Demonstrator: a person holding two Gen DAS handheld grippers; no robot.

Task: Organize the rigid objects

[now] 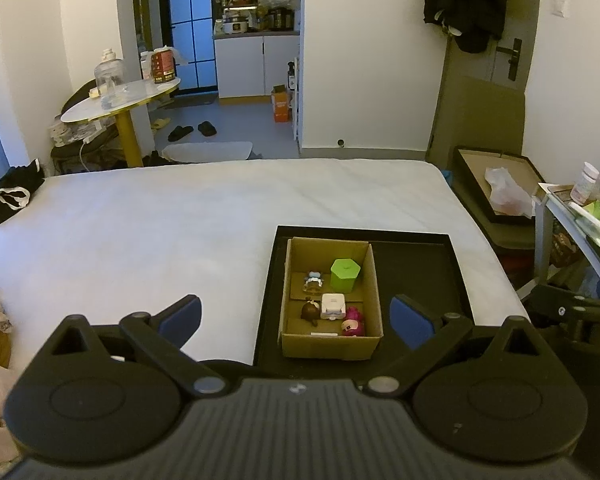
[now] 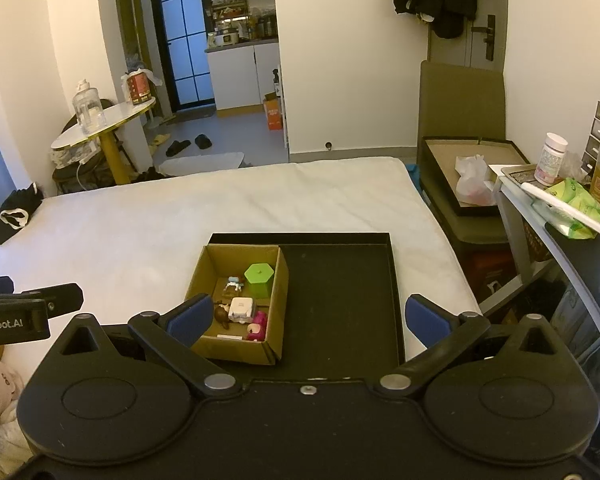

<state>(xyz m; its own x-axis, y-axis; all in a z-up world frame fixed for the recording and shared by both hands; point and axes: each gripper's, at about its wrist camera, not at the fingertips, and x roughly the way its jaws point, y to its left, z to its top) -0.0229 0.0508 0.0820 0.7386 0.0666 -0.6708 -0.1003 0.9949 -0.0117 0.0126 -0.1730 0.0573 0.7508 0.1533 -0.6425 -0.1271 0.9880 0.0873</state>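
A cardboard box stands in the left part of a black tray on the white bed. In the box are a green hexagonal container, a small blue-and-white figure, a white square case, a brown figure and a pink figure. My left gripper is open and empty, held near the box. My right gripper is open and empty, over the tray's near part.
The white bed stretches far and left, with a black garment at its far left corner. A shelf with bottles and a green packet stands right. A second tray with a plastic bag sits beyond the bed.
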